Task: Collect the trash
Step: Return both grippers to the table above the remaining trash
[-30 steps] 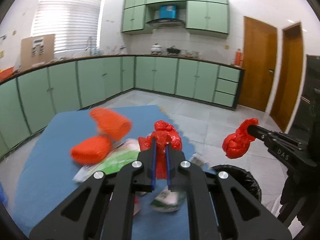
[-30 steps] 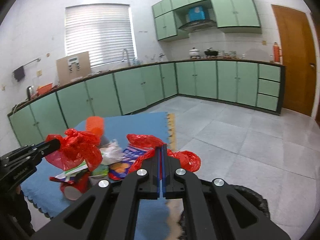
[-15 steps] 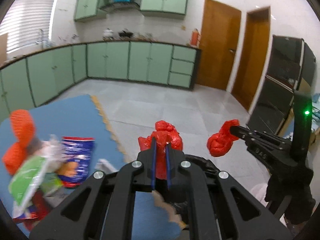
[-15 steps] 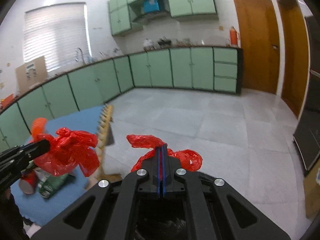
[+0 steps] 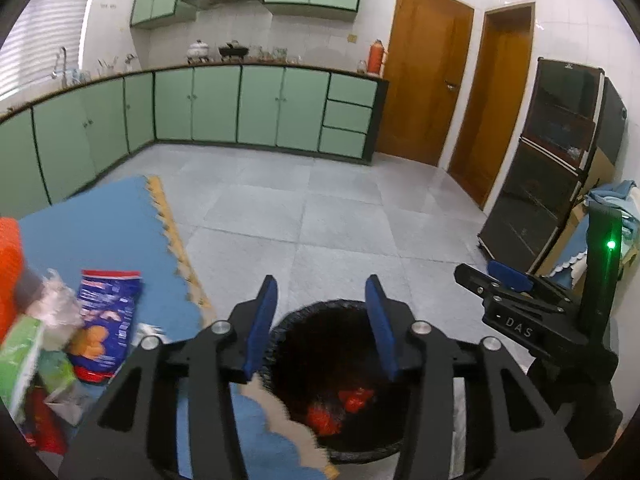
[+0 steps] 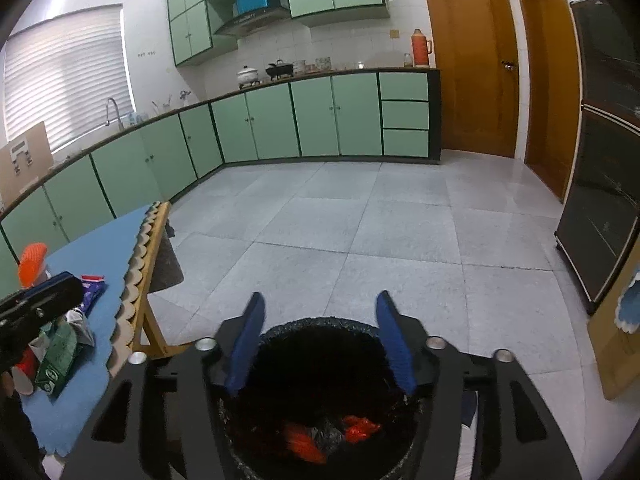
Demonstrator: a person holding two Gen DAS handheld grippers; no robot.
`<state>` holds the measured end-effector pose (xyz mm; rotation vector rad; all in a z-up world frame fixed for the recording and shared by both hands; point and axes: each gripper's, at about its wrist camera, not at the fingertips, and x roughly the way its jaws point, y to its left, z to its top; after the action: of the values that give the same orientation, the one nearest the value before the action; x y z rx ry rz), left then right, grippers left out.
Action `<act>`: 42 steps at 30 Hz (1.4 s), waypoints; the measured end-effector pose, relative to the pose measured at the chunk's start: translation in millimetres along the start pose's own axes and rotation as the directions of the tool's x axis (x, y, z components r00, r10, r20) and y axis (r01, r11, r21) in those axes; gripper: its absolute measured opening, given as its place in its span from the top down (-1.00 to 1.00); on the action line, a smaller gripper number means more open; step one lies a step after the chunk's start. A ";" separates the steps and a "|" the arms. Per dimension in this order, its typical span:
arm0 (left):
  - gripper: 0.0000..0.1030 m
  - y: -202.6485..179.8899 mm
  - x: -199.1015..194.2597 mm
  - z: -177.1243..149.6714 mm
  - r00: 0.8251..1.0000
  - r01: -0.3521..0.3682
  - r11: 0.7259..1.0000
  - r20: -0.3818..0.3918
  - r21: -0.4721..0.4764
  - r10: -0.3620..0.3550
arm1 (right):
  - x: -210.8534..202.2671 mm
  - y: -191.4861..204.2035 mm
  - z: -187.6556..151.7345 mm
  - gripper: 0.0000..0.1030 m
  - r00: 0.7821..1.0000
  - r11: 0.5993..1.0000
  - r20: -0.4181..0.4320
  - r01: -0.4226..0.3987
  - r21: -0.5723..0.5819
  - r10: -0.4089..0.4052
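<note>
2 crumpled red plastic bags (image 6: pixel 360 428) lie in the black-lined trash bin (image 6: pixel 320 328) on the floor, left gripper (image 5: pixel 322 320) and right gripper (image 6: pixel 320 344) above it, jaws wide open and empty; snack wrappers (image 5: pixel 108 320) on blue tabletop (image 5: pixel 100 220).

left litter pile (image 5: pixel 44 344) blurred, edge-cropped; bin (image 6: pixel 320 332) base hidden behind gripper body

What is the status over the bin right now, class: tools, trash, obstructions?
Left tool open, empty; right tool open, empty. Red plastic scraps lying in the black-lined bin. More wrappers on the blue table. Nothing blocking the bin.
</note>
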<state>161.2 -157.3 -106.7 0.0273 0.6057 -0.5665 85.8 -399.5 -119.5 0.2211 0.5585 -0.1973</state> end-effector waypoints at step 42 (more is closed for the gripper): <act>-0.09 192.4 -173.8 -97.4 0.839 -0.526 0.811 0.002 -0.255 0.544 | 5.3 288.1 -92.1 -0.83 0.930 0.887 -0.216 -0.353 -0.298 0.297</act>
<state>90.5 110.2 -118.8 -0.0555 0.5583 0.0639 114.4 -100.4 -154.3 -0.0006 0.7002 0.2472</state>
